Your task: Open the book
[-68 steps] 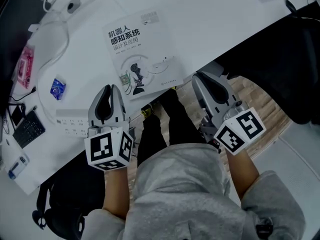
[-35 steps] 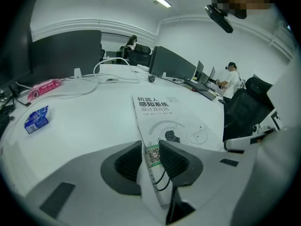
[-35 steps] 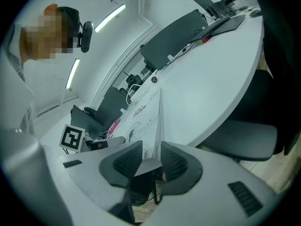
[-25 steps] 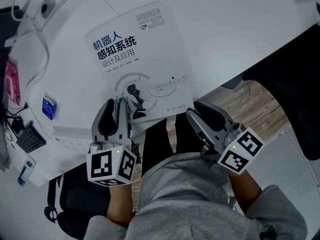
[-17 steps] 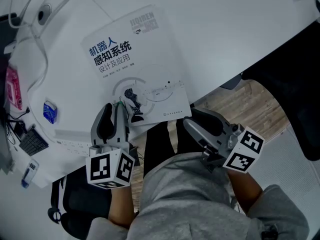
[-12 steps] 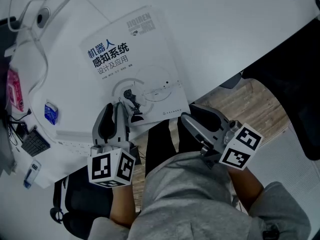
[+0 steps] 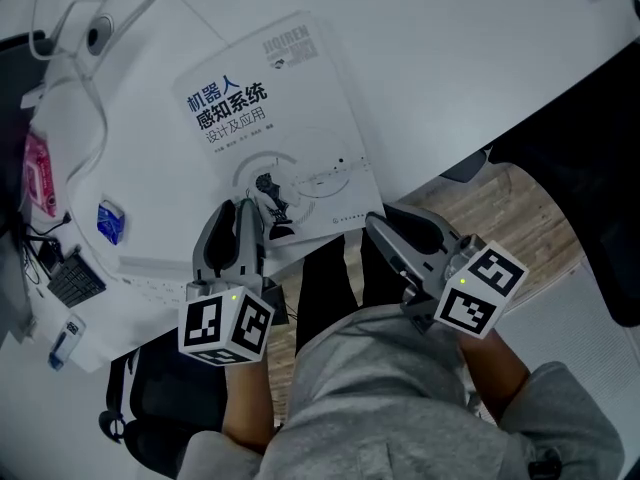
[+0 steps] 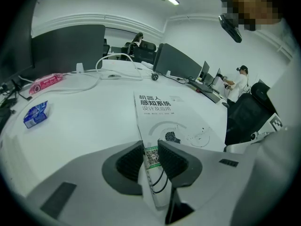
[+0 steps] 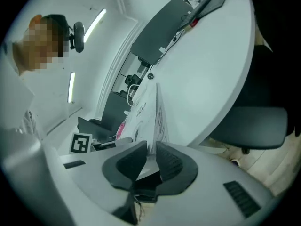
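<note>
A white paperback book [image 7: 280, 128] with a blue title lies closed on the white table [image 7: 450, 58], its near edge over the table's rim. My left gripper [image 7: 236, 213] sits at the book's near left corner. In the left gripper view that corner, with its QR code, stands between the pads of the left gripper [image 8: 150, 147]. These jaws have just been closing and now press on the book [image 8: 164, 112]. My right gripper [image 7: 388, 220] is at the near right corner. There the book's [image 9: 148, 107] edge runs between the narrow jaws of the right gripper [image 9: 151, 149].
A blue packet [image 7: 110, 221], a pink packet [image 7: 38, 173] and white cables [image 7: 90, 28] lie left of the book. A white power strip [image 7: 150, 268] and a dark keypad [image 7: 75, 278] sit near the left edge. A black chair [image 7: 590, 168] stands at the right.
Since the earliest frame both grippers have come from below the table's edge up to the book's near corners. Over the last second they have stayed there and the book has not shifted.
</note>
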A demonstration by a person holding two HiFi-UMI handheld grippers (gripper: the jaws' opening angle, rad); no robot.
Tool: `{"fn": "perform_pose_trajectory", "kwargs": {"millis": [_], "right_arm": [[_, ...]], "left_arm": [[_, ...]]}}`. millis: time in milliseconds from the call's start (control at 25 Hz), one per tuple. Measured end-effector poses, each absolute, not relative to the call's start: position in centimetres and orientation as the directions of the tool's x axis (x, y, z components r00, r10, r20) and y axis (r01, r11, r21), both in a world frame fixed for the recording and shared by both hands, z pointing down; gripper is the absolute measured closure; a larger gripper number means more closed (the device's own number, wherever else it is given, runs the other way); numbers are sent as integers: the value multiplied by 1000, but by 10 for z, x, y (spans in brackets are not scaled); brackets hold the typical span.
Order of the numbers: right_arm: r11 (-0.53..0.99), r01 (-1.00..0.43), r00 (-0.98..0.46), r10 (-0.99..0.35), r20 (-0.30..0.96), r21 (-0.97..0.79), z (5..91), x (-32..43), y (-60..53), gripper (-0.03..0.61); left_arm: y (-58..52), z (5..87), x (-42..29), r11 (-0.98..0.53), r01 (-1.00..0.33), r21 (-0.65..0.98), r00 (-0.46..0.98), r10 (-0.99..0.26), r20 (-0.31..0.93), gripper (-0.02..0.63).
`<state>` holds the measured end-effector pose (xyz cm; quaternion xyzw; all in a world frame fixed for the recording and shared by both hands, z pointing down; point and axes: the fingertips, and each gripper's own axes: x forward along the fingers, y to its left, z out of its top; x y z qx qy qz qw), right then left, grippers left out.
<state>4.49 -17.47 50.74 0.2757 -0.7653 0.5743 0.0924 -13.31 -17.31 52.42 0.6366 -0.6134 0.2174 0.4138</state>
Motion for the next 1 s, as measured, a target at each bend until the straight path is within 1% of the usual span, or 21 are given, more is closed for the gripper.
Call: {"fn": "perform_pose_trajectory", "kwargs": {"millis": [160, 240, 480, 600, 1000], "right_arm": [[198, -618, -752, -429, 500, -761, 510, 54, -179, 506], [221, -632, -741, -453, 495, -743, 513, 56, -184, 511], [285, -627, -758, -437, 484, -725, 501, 65, -225, 523], [318, -636, -757, -435, 488, -703, 487, 61, -227, 525], [498, -610, -788, -461, 408, -617, 423, 22, -221, 526]], "left_arm": [[-171, 525, -127, 61, -954, 292, 191, -626, 756, 509], [-173, 528, -126, 42, -952, 304, 212, -628, 749, 508], [-200, 526, -111, 40, -940, 340, 246, -614, 750, 509], [-199, 516, -108, 31, -930, 367, 273, -610, 744, 509], [-191, 461, -109, -21, -931, 364, 276, -692, 667, 522]]}}
